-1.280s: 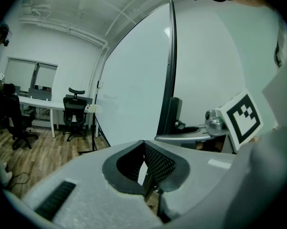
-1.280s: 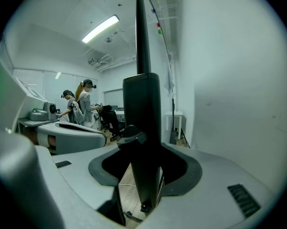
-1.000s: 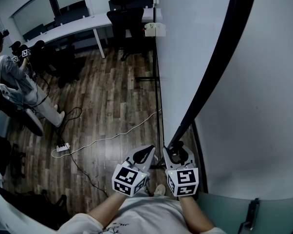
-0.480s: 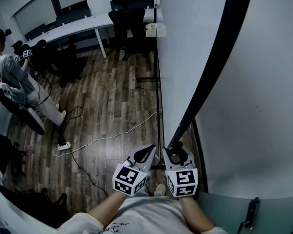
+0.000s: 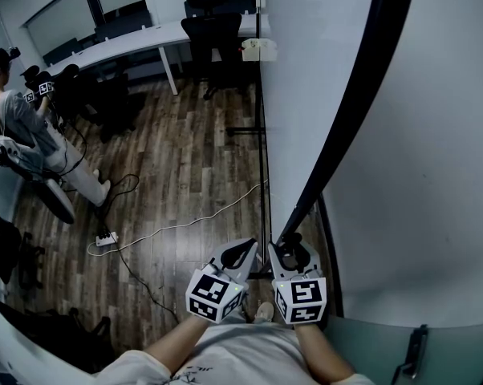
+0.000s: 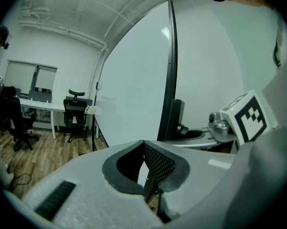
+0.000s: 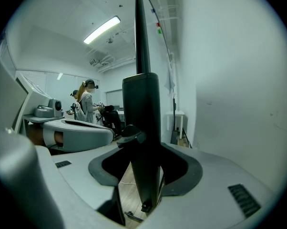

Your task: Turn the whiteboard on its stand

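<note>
The whiteboard (image 5: 314,87) is a tall white panel with a black frame edge (image 5: 350,119) that runs slantwise down to my hands in the head view. My right gripper (image 5: 292,253) is shut on the bottom of that edge. In the right gripper view the black frame (image 7: 142,147) stands upright between the jaws. My left gripper (image 5: 240,254) sits just left of it, shut and empty, with its tips meeting (image 6: 144,143). In the left gripper view the white board face (image 6: 134,80) and its dark edge (image 6: 171,75) rise ahead, and the right gripper (image 6: 229,123) is at the right.
The stand's black bar (image 5: 262,159) runs along the wooden floor under the board. A power strip (image 5: 103,240) and a white cable (image 5: 193,219) lie on the floor to the left. A person (image 5: 29,139) stands far left. Desks (image 5: 129,42) and office chairs (image 5: 208,34) line the back.
</note>
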Motion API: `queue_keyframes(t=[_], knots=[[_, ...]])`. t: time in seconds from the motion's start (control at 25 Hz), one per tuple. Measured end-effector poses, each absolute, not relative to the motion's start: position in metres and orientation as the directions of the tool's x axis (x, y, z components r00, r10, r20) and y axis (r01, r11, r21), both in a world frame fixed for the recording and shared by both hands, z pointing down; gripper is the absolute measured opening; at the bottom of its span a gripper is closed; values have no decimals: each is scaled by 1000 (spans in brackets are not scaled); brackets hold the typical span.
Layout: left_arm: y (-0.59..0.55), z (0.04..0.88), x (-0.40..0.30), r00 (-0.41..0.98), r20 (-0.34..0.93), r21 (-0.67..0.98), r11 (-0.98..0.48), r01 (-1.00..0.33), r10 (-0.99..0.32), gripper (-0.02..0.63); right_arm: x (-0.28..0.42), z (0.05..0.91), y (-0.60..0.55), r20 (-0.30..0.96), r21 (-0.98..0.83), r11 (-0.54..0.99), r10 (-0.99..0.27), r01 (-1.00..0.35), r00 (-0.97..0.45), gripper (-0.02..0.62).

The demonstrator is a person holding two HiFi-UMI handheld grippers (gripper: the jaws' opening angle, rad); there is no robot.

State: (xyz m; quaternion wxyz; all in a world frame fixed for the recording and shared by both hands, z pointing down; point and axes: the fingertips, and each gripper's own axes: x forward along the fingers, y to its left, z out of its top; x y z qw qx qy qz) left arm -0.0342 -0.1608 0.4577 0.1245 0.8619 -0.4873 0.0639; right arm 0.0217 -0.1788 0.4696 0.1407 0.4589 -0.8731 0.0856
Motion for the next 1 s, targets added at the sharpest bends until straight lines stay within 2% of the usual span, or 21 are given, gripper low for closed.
queue_keyframes(t=[0.6,1.0], knots=[[-154,463,-38,516,240,167,-489,-856,-822,11,29,470,-166,348,-30,534,-787,-845,-510,187],[-146,470,-26,536,253,181,-505,-844,-806,11,37,470,-156,360,-25,534,-784,-845,-506,161]])
